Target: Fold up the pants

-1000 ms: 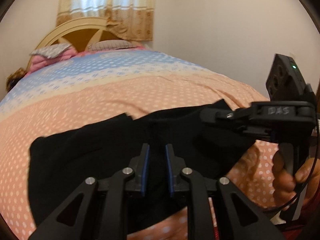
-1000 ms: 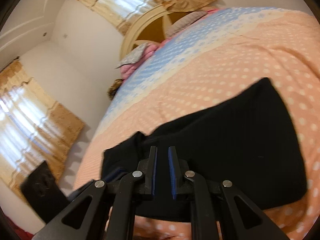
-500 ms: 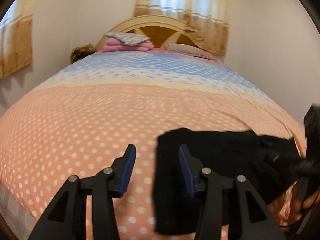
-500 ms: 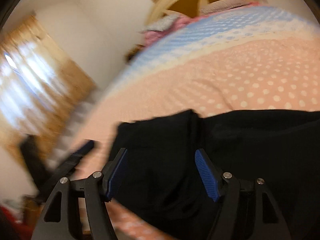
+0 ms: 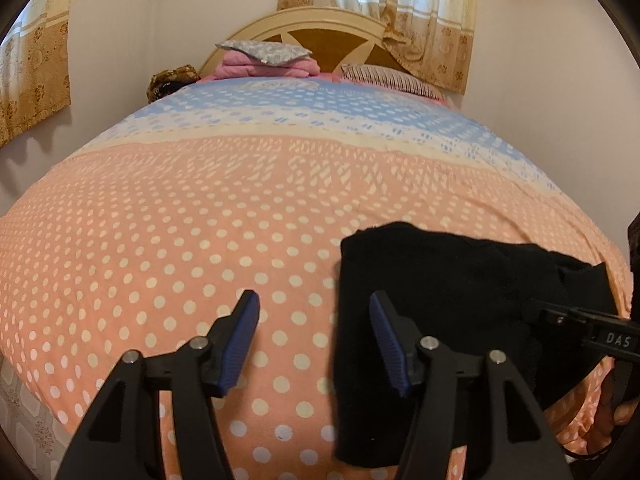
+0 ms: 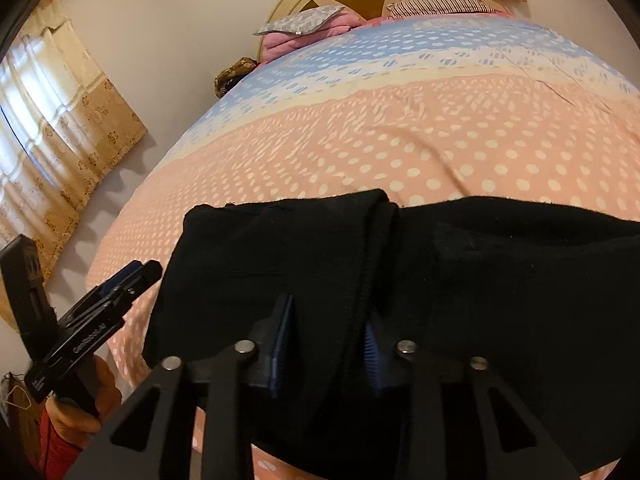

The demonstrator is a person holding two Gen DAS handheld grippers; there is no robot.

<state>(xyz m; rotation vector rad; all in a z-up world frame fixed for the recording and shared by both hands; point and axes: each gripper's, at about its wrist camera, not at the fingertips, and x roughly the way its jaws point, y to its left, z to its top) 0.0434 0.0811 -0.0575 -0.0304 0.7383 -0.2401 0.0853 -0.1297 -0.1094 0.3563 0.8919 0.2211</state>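
Black pants (image 5: pixel 448 300) lie folded on the peach dotted bedspread (image 5: pixel 200 240), near its front edge. My left gripper (image 5: pixel 314 312) hovers at their left edge with its jaws opening. Bedspread and a thin strip of that edge show between them, and the pads press on nothing. My right gripper (image 6: pixel 326 328) is low over the pants (image 6: pixel 500 272), its jaws closing either side of a raised fold ridge (image 6: pixel 376 248). The pads do not visibly pinch the ridge. The left gripper (image 6: pixel 148 270) is seen beside the pants at lower left, and the right gripper (image 5: pixel 536 314) pokes in from the right edge.
At the far end of the bed are a cream headboard (image 5: pixel 320 24), a striped pillow (image 5: pixel 392 78) and folded pink blankets (image 5: pixel 268 64). Curtains (image 6: pixel 52 128) hang on the left wall. A hand (image 6: pixel 80 400) holds the left gripper past the bed's front edge.
Both grippers were shut a second ago and now stand apart; the right opened wide, then narrowed. The left view swung left to the pants' left edge. The pants now lie in a narrower folded stack.
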